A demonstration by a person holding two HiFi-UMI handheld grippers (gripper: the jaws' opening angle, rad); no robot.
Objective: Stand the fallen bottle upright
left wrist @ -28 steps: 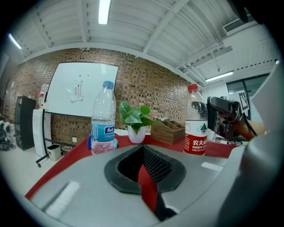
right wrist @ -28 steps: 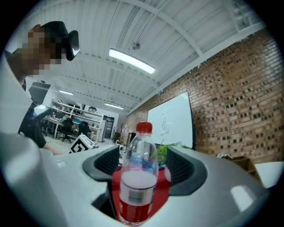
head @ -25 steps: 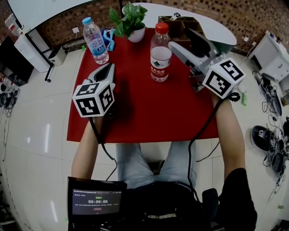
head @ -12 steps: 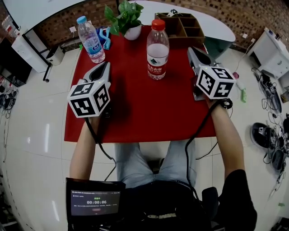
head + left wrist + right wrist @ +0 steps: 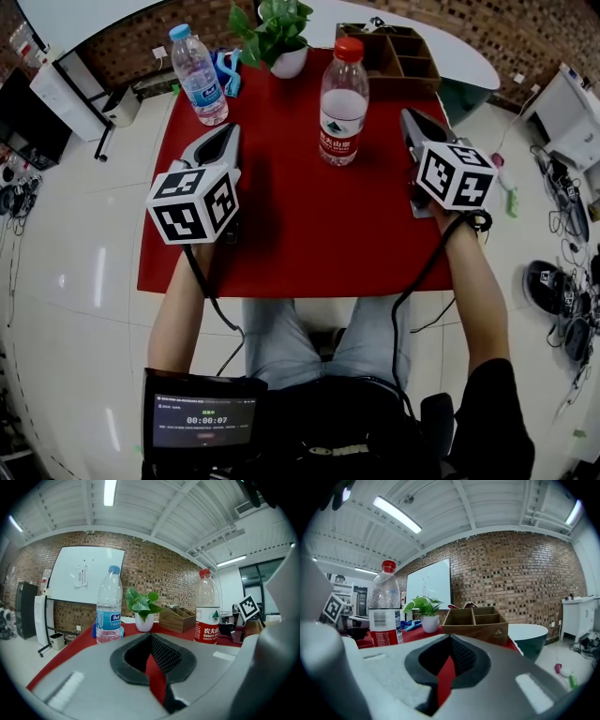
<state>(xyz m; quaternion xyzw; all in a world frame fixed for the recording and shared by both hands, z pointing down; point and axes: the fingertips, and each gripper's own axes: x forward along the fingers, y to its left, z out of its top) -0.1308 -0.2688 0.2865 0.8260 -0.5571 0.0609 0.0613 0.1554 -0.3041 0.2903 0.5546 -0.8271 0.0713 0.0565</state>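
Red-capped plastic bottle (image 5: 343, 103) upright on red cloth (image 5: 281, 220) — left tool (image 5: 226, 134), right tool (image 5: 409, 116) closed, empty.

Your head camera stares steeply down onto the red table (image 5: 281, 225) from above your lap. Left gripper view and right gripper view sit low and close behind their jaws, facing across the tabletop; both share the red-capped bottle (image 5: 207, 606) and the plant (image 5: 143, 605).

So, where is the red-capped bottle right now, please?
In the head view, the red-capped bottle stands upright on the red table, left of the right tool.
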